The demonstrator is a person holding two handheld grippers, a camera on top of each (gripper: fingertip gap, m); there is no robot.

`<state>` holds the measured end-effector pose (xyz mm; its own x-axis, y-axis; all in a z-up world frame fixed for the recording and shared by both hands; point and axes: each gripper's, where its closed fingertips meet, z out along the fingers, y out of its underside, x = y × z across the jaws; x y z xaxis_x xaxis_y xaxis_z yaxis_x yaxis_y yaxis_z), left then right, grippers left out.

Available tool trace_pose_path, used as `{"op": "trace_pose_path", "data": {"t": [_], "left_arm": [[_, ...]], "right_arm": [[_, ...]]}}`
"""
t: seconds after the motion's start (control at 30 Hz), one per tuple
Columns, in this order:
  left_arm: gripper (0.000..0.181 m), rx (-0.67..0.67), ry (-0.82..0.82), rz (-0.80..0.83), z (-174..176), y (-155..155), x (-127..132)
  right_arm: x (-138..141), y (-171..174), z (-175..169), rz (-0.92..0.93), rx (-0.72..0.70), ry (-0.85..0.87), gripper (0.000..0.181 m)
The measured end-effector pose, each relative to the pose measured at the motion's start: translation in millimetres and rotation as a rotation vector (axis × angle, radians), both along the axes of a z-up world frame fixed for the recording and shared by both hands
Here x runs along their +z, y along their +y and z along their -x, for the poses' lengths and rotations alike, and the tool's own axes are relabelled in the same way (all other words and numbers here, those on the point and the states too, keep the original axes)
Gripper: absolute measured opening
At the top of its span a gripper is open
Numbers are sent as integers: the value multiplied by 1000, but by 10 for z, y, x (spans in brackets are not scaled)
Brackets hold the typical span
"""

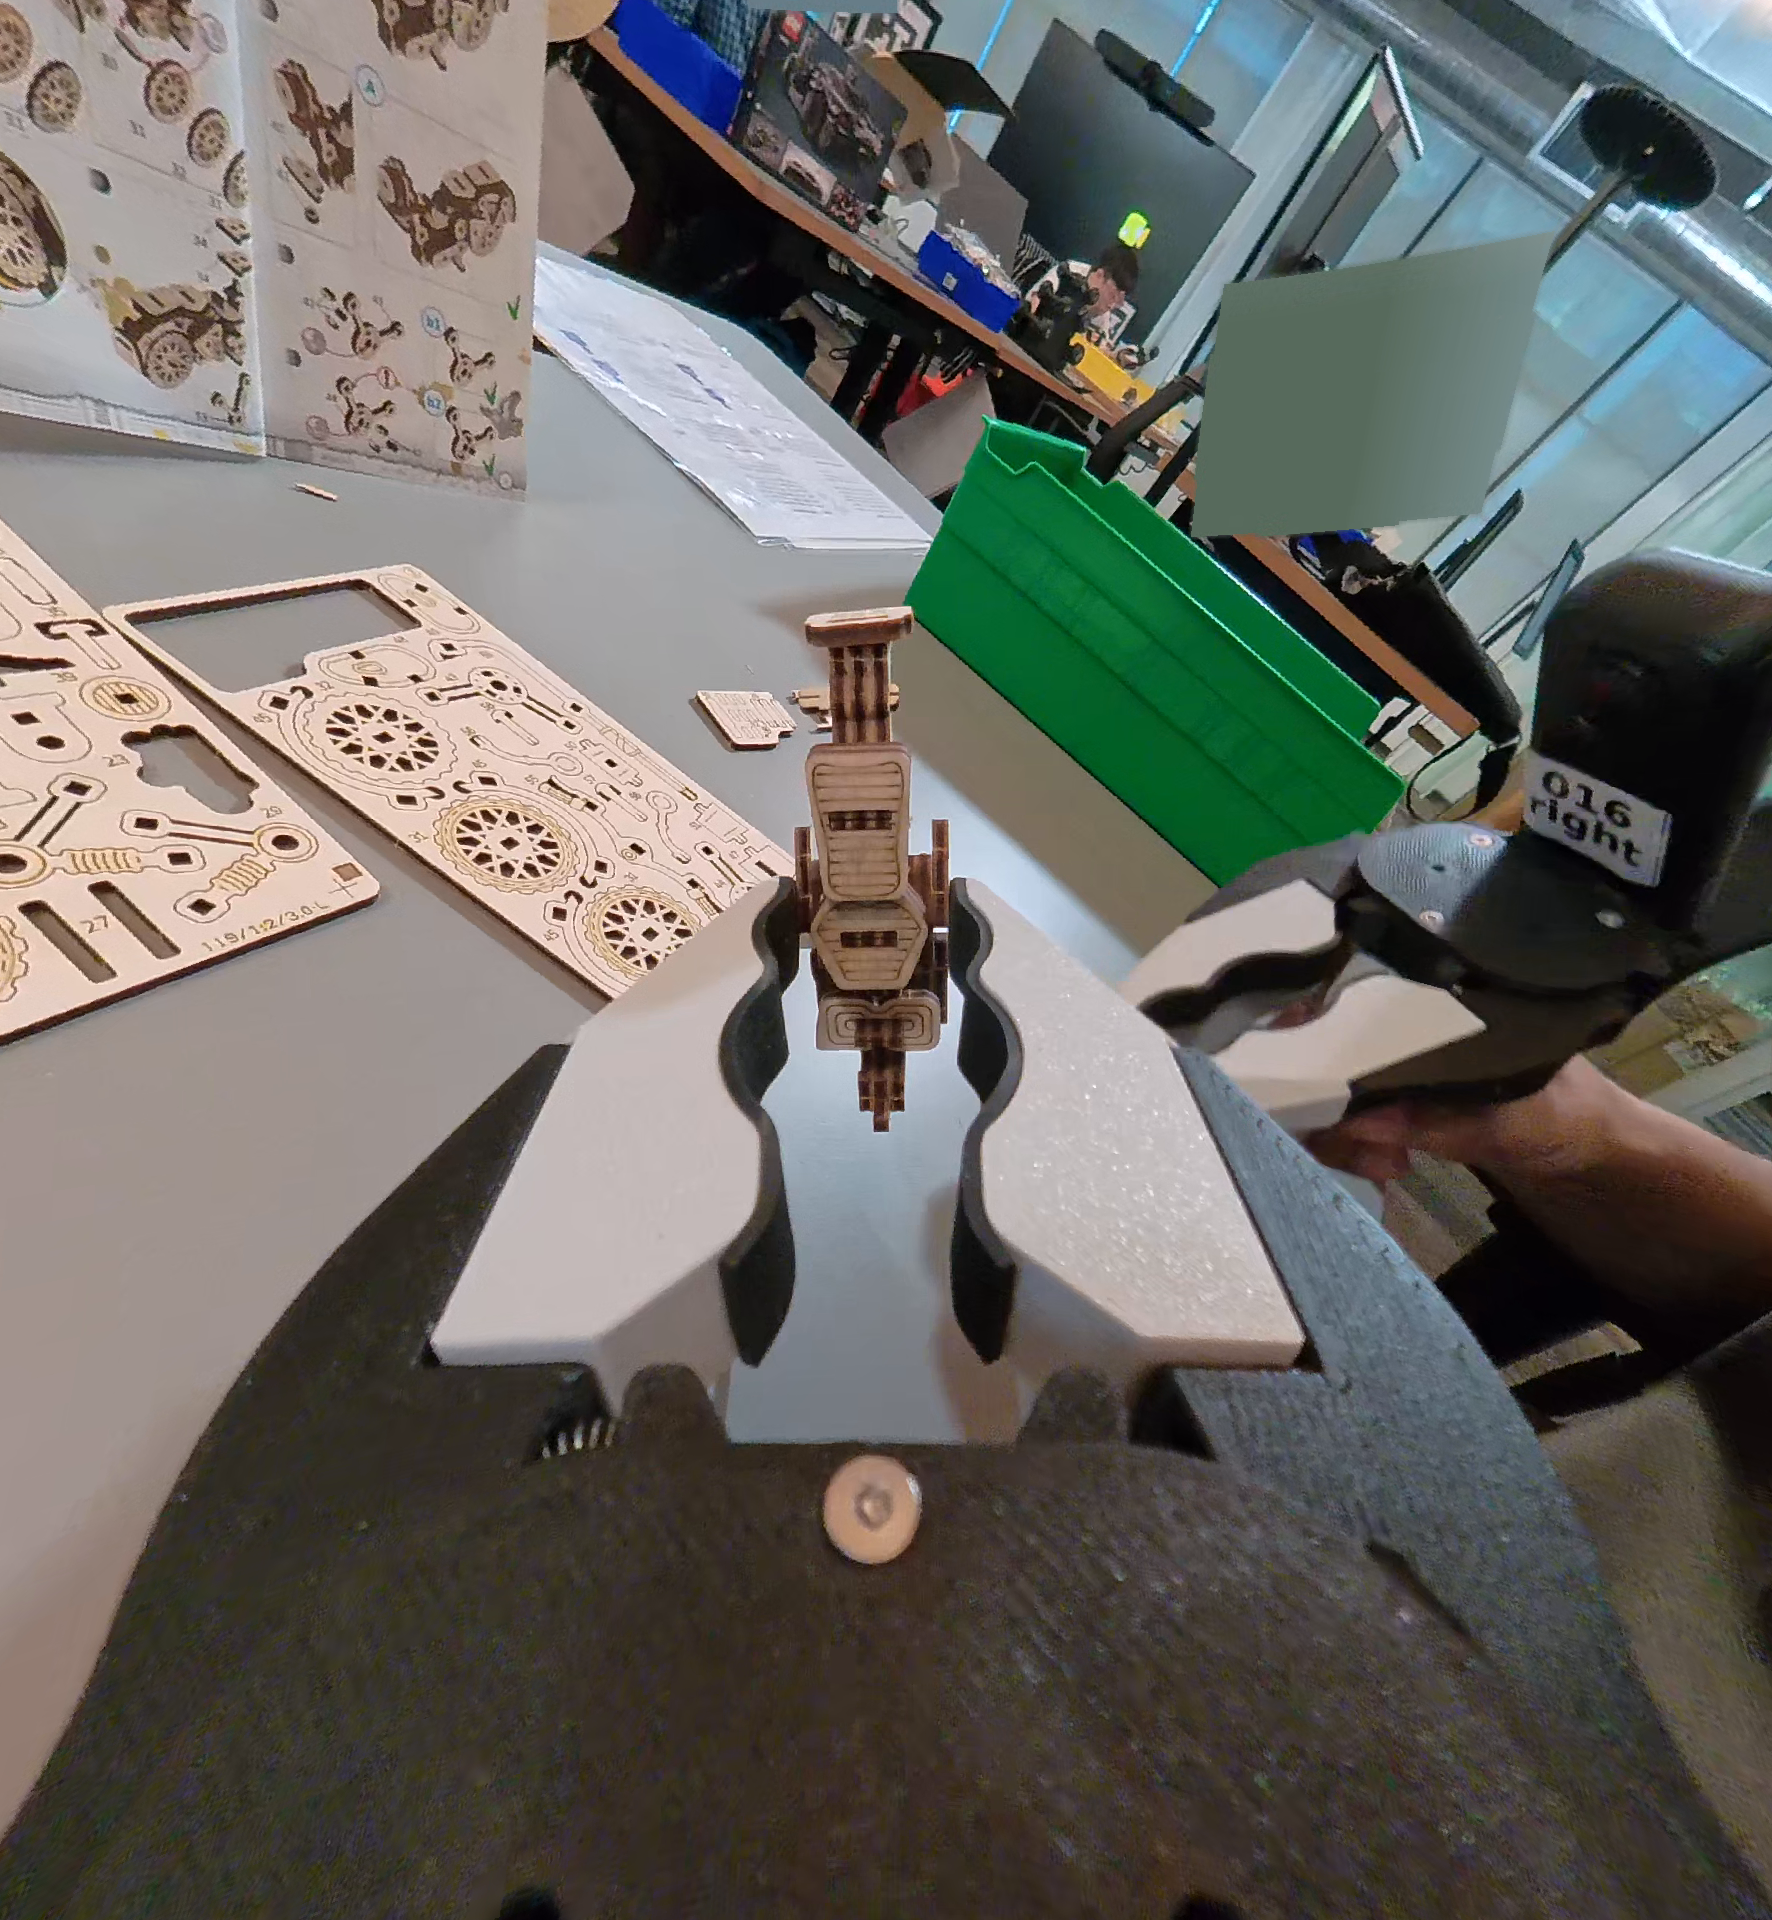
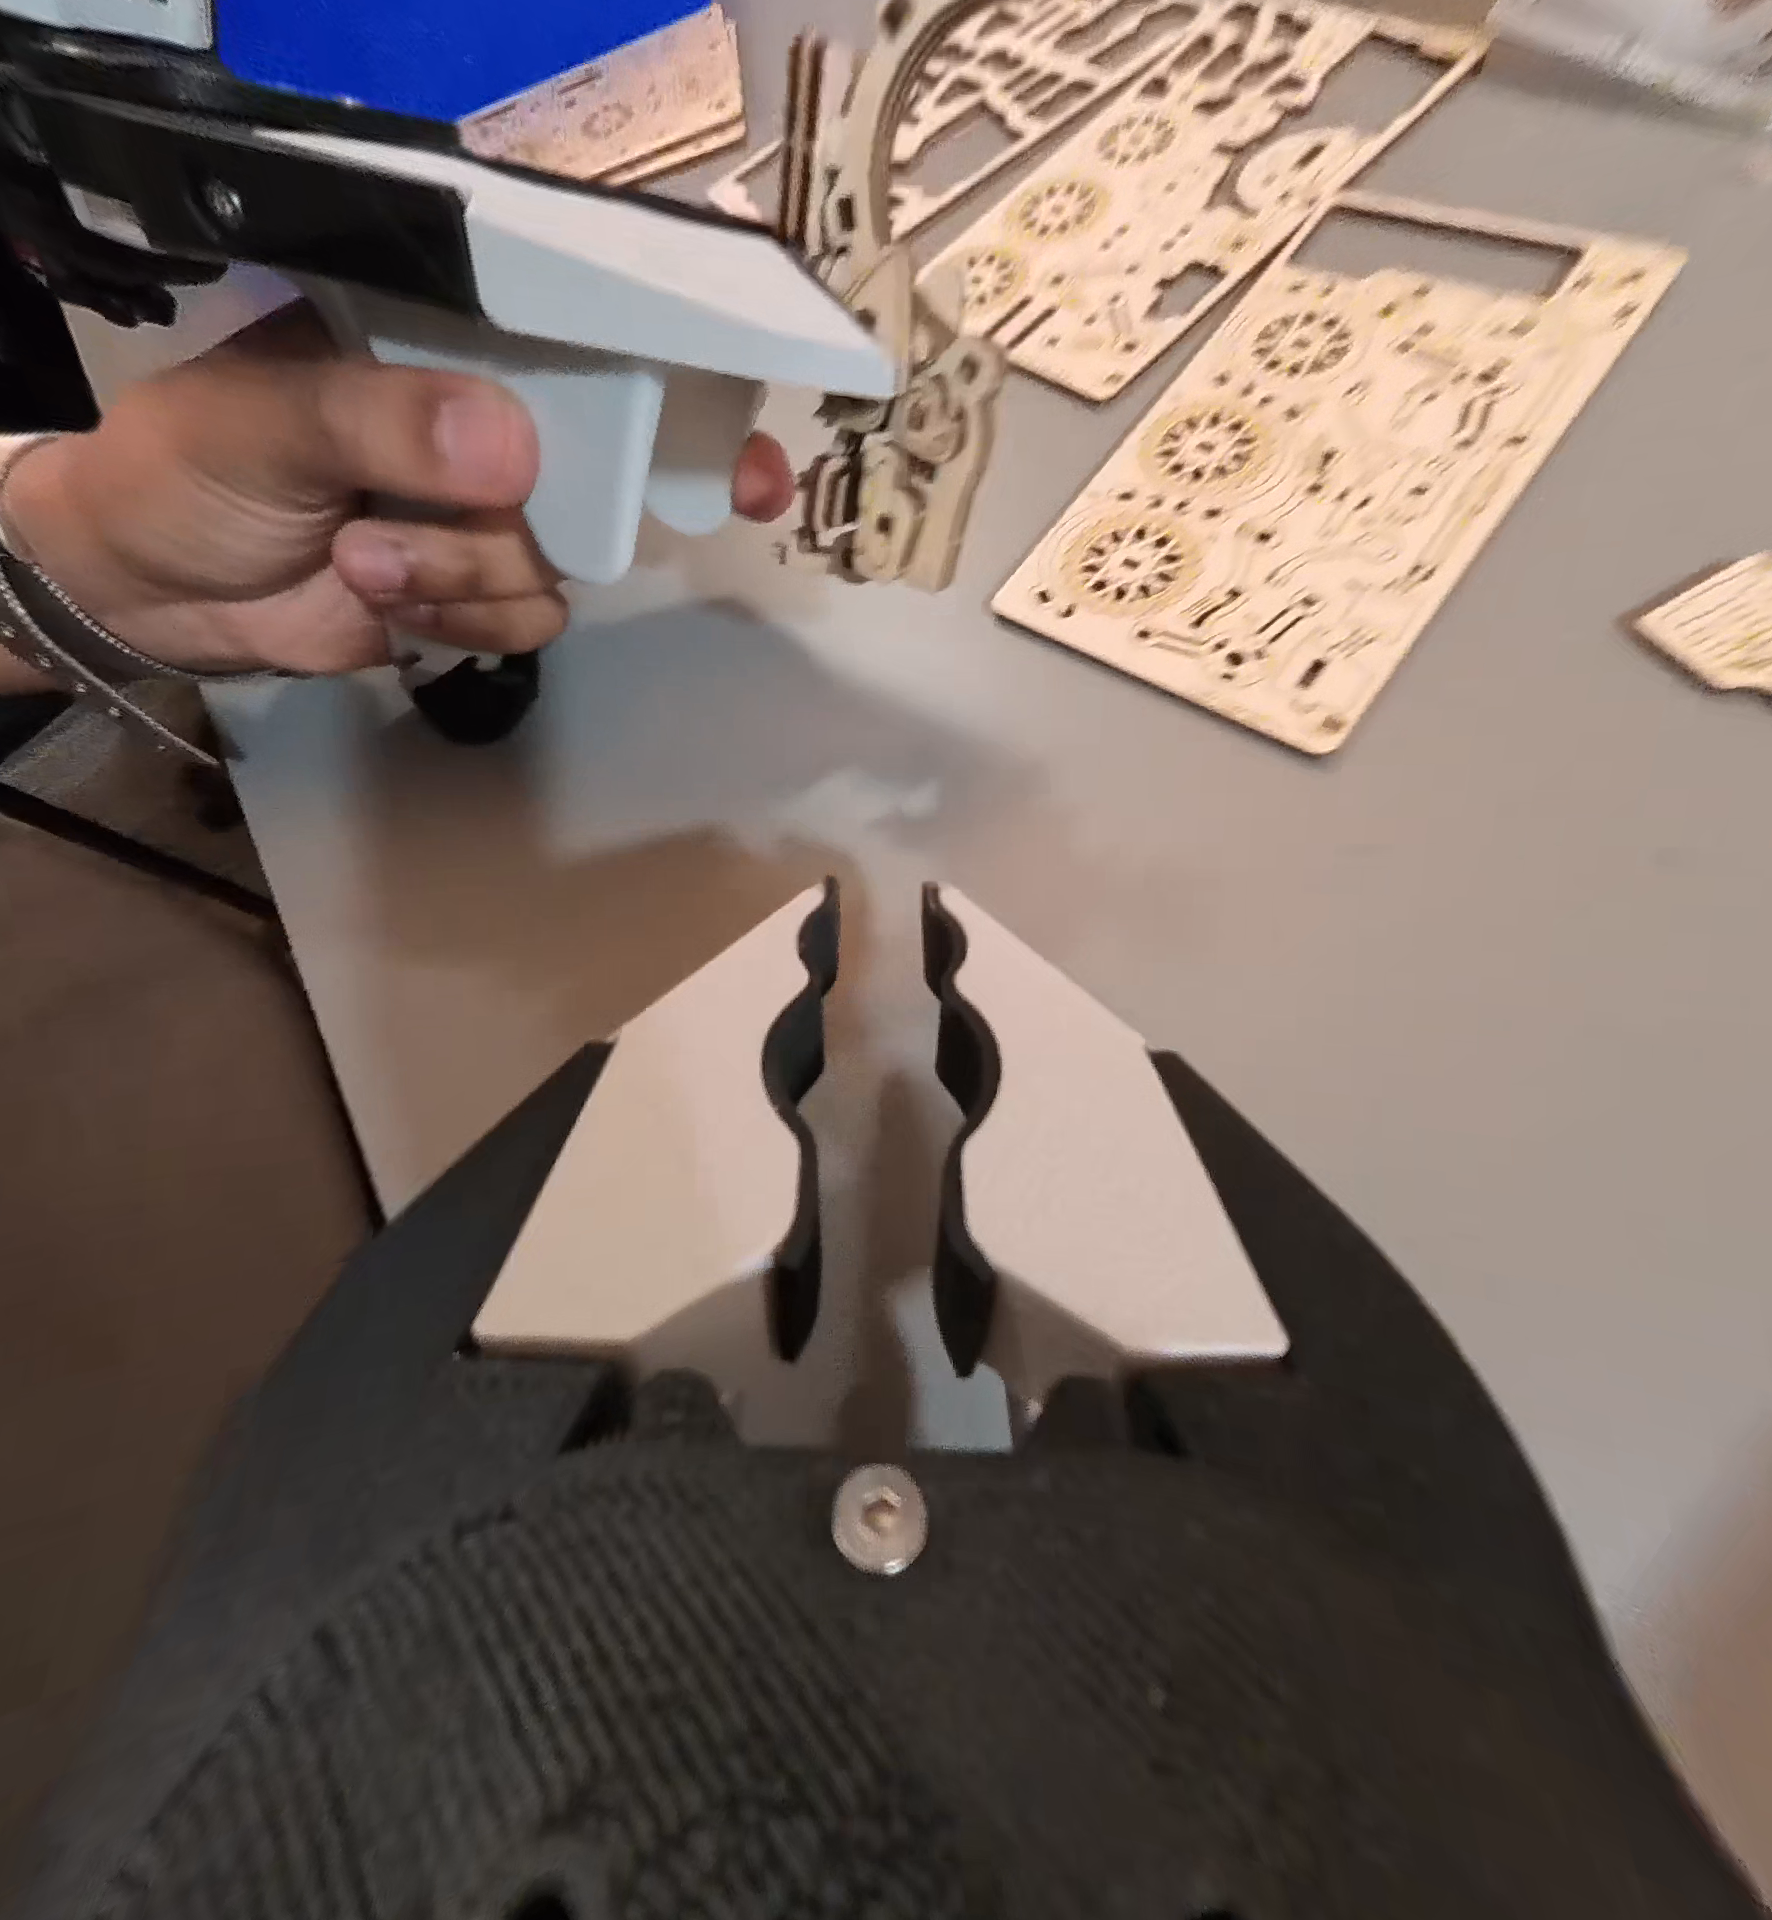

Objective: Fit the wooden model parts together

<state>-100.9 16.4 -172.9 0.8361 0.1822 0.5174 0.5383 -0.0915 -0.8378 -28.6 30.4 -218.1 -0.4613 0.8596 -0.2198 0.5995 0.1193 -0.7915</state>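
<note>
While the left gripper [image 1: 869, 925] pinches the wooden model [image 1: 864, 883] at its tips, just above the table [image 1: 238, 1195], the right gripper [image 2: 880, 914] waits at three o'clock, slightly open and empty. Hold steady and bring the next piece in slowly.

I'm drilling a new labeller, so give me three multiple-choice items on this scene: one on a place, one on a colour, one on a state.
1. Where is the wooden model?
A. Between the left gripper fingers
B. Flat on the table
C. Inside the bin

2. What colour is the bin?
A. Red
B. Green
C. Yellow

3. How is the right gripper?
A. Gripping a wooden sheet
B. Gripping the model
C. Empty, gap between fingers

Answers: 1 A, its fingers clamp the model above the table; 2 B, plainly green; 3 C, only bare table shows between them.
</note>
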Motion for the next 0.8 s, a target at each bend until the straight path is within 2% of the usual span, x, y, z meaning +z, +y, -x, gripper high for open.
{"op": "trace_pose_path", "data": {"t": [0.2,0.37,0.5,0.63,0.8], "left_arm": [[25,-10,-13,-2,-25,12,-3],[25,-17,-2,-3,-50,15,11],[25,-17,0,-7,-53,11,28],[25,-18,10,-7,-58,10,38],[25,-28,-6,-10,-81,19,35]], "right_arm": [[-104,247,102,-117,57,28,18],[-273,208,16,-274,127,17,13],[-276,139,-77,-264,157,-7,6],[-263,113,-109,-241,187,-4,11],[-256,129,23,-339,223,102,19]]}}
